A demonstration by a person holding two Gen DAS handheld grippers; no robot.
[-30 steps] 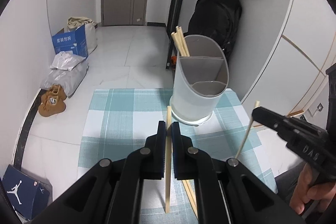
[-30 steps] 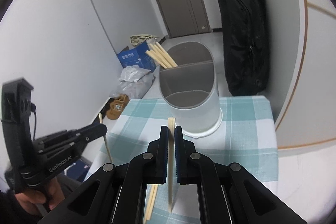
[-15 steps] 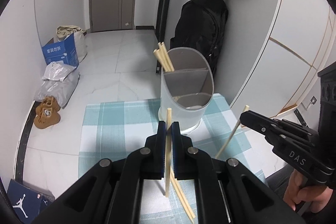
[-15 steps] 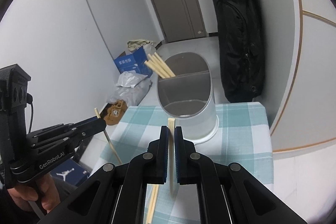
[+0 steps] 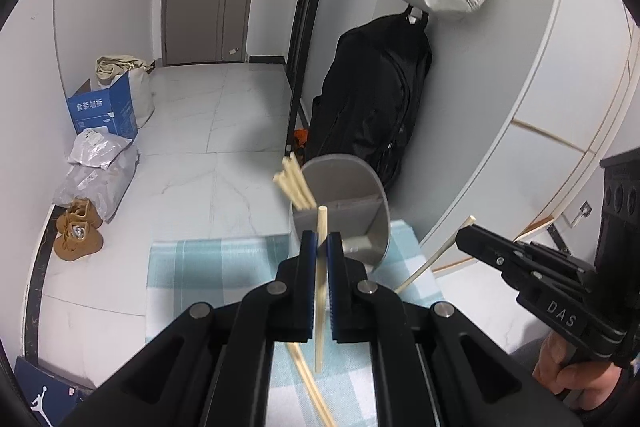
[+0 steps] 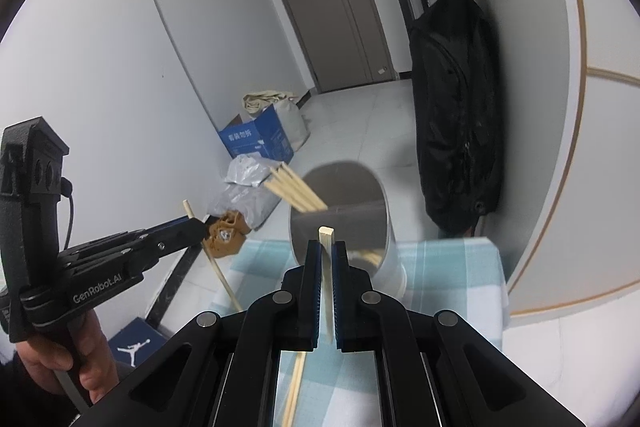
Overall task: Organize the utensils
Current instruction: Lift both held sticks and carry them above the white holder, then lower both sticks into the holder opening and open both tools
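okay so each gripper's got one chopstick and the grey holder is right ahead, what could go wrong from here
1. The left gripper and right gripper each pinch a single thin chopstick near its top; the long free end could swing or slip.
2. The chopsticks already in the holder lean over the rim, so an incoming stick might strike them.
3. The grey holder is tall and stands on the checked cloth; a sideways knock might tip it.

Matte black left gripper with blue-edged pads, silver pivot screws, white "GenRobot.AI" lettering, thin black cable, right gripper marked "DAS"
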